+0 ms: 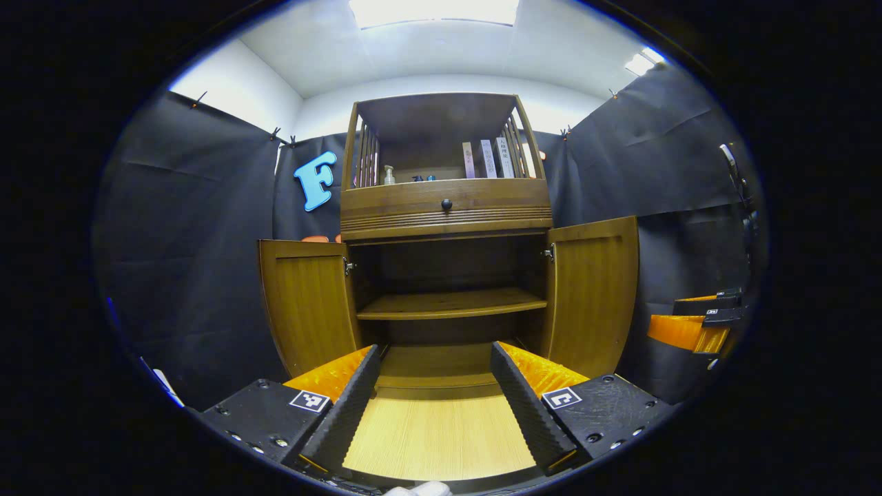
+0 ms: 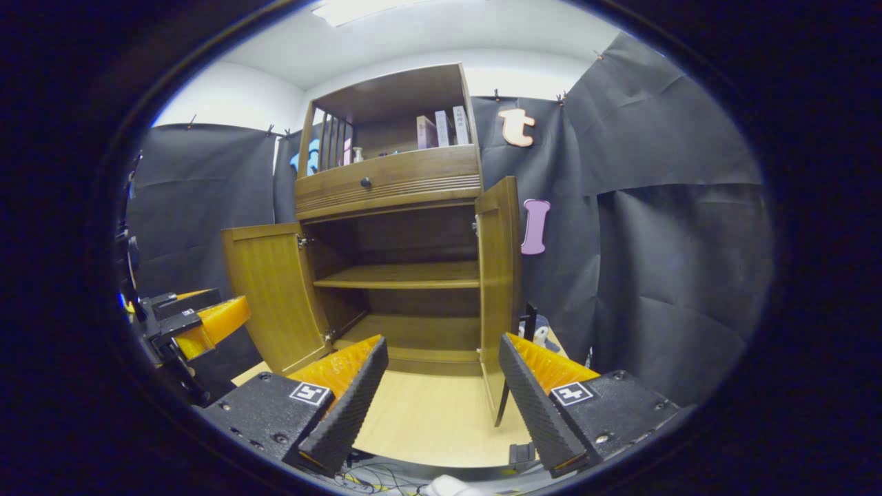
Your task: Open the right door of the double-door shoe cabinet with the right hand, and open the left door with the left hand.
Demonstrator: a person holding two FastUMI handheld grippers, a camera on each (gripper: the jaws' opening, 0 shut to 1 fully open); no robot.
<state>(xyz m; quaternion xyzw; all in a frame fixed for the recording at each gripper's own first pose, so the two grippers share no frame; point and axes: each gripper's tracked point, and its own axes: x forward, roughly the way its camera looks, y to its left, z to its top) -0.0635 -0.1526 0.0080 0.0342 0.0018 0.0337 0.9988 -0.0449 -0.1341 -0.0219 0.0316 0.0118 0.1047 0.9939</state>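
Shoe cabinet is standing straight ahead of me against the black cloth wall, on the pale wood floor. Both doors are hanging wide open. In the left gripper view I'm seeing the left door swung out to the left and the right door swung out to the right, each on its hinges. Inside, one middle shelf and the bottom board are showing bare. Above the doors, a drawer with a dark round knob is sitting shut. The open top compartment is holding a small bottle and a few upright books.

I'm holding the left claw spread wide, fingers apart and gripping nothing, aimed at the cabinet's middle, off the doors. I'm holding the right claw spread wide as well, gripping nothing, and it is sitting further to the right, so in the right gripper view the right door is appearing nearly edge-on, just beyond the claw. In that view the left door is angling out, with the other claw hanging near it at the left edge. Cables are lying on the floor at the bottom of that view.
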